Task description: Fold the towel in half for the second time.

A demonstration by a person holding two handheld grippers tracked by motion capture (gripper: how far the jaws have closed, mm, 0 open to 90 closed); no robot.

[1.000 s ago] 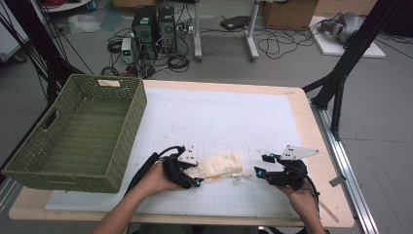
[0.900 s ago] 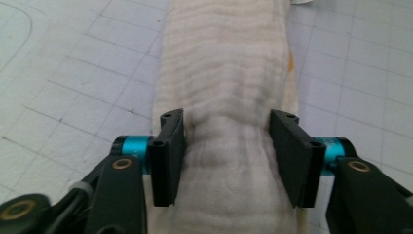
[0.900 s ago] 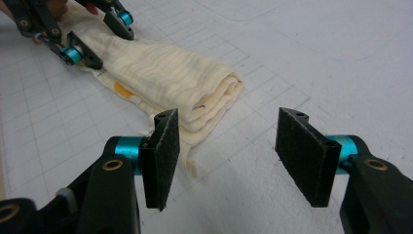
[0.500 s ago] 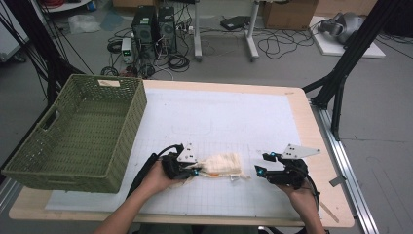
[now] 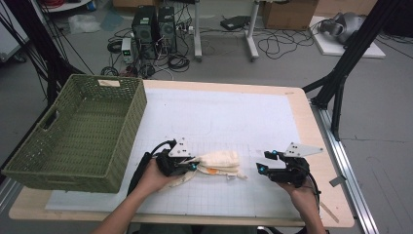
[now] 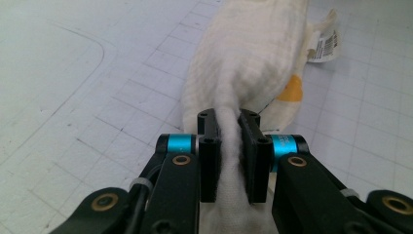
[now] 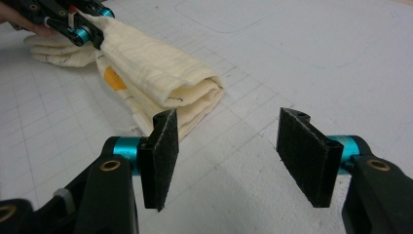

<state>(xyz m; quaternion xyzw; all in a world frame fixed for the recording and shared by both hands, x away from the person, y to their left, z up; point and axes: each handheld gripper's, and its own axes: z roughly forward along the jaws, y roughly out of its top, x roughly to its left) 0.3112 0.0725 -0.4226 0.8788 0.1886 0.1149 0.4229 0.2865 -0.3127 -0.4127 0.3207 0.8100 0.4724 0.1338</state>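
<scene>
A folded cream cloth (image 5: 221,161) with an orange patch and a white label lies on the white gridded mat near the table's front. My left gripper (image 5: 192,165) is at the cloth's left end. Its jaws have just been closing and now pinch a bunched fold of the cloth (image 6: 253,53) between the pads of the left gripper (image 6: 229,131). My right gripper (image 5: 261,162) rests to the right of the cloth, a little apart from it, and points at it. The right gripper (image 7: 226,151) stands open and empty, with the cloth's folded end (image 7: 160,73) just beyond its left pad.
A green woven basket (image 5: 131,126), empty inside, stands at the table's left. The white mat (image 5: 234,112) stretches bare behind the cloth. Black stand legs rise off the table's right side, and computers and cables lie on the floor beyond the far edge.
The left gripper's jaws have closed onto the cloth's left end, bunching it between the pads. The right gripper has stayed where it was.
</scene>
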